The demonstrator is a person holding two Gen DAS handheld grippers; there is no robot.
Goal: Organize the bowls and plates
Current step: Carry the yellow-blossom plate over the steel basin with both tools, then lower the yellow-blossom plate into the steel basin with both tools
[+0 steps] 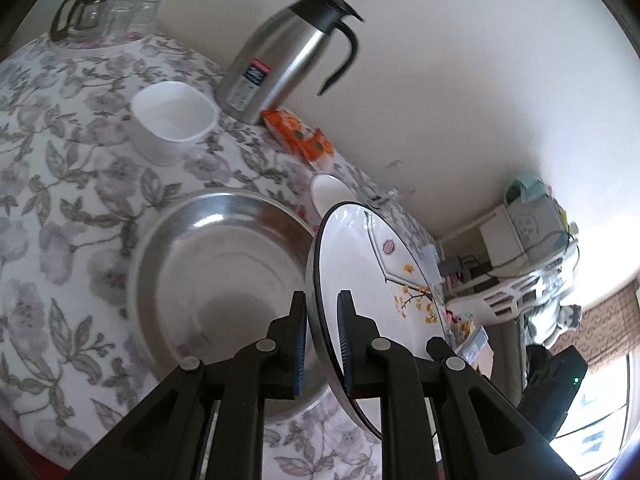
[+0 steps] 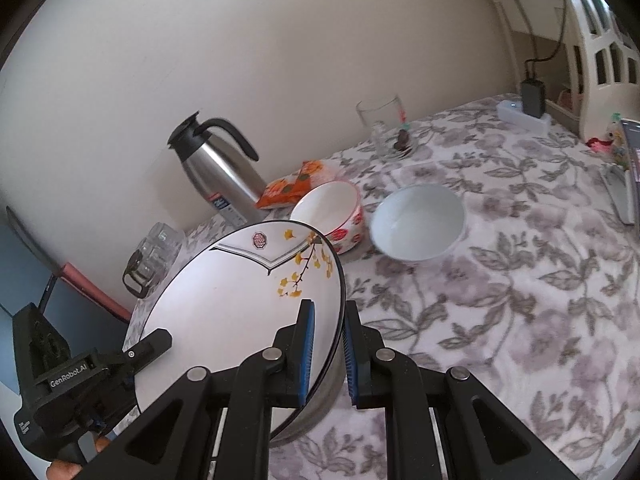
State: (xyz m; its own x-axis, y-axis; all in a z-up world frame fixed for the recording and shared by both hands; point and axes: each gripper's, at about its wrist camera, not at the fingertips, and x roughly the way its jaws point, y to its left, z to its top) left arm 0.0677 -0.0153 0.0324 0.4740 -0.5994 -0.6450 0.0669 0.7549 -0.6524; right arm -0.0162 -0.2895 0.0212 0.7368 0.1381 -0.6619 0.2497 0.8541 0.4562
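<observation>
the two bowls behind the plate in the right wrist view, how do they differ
The patterned bowl has red flowers on its outer wall and steep, tall sides; the plain bowl is all white with no pattern, and is wider and shallower. The patterned bowl sits nearer the steel jug and is partly hidden by the plate; the plain bowl stands fully in view to its right. Both are empty, upright, and white inside, resting on the floral tablecloth.

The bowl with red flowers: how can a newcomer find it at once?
Start at the tall steel thermos jug by the wall, then the orange snack packet beside it. The white bowl with red flowers sits just in front; its neighbour, the plain pale bowl, has no pattern.
</observation>
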